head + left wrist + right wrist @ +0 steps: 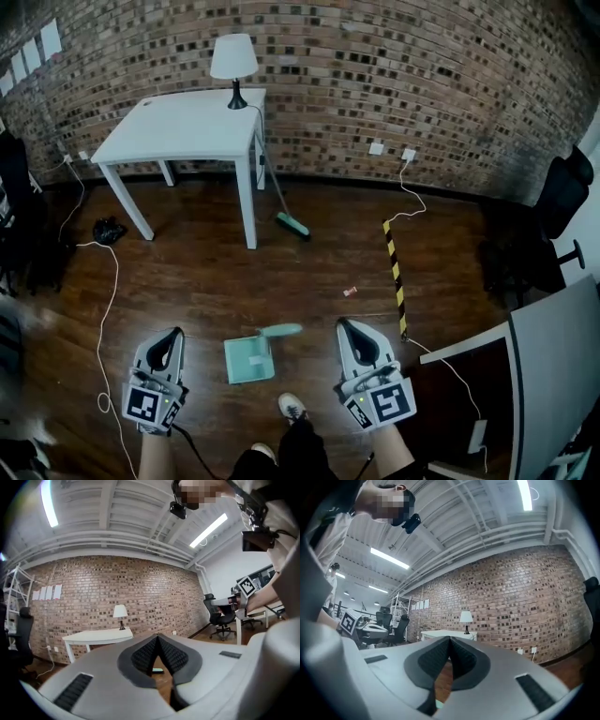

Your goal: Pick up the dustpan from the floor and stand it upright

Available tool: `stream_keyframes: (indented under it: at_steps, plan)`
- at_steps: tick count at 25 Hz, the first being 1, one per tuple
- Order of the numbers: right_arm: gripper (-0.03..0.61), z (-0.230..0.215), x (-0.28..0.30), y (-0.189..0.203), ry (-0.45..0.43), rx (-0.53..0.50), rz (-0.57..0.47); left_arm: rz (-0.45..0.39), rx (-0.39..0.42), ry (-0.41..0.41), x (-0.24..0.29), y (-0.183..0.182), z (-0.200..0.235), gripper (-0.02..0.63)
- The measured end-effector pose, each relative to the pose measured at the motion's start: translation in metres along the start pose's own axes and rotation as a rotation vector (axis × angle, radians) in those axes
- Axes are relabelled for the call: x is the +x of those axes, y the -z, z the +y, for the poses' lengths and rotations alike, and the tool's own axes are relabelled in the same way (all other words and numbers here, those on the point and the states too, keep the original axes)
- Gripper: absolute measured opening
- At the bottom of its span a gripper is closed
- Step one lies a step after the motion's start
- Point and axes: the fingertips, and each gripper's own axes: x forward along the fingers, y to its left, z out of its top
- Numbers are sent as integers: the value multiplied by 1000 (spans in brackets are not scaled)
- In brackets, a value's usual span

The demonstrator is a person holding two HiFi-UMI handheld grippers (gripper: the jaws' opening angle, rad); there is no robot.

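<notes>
While dustpan lies on floor, L gripper, R gripper closed.

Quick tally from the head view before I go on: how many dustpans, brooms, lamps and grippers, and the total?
dustpan: 1
broom: 1
lamp: 1
grippers: 2, the left gripper and the right gripper
Total: 5

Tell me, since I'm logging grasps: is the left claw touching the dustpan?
Apart. The head view shows bare floor between the shut left claw and the dustpan.
</notes>
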Motion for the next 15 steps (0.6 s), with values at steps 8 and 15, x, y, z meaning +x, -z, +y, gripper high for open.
stream_keyframes:
  at_steps: [8, 15]
  plan:
    - [-21, 6, -31, -182, -15, -42, 22, 22, -84, -86, -78, -158, 49, 3]
    - [-20, 11, -31, -291, -52, -122, -88, -44, -24, -104, -84, -244, 27, 3]
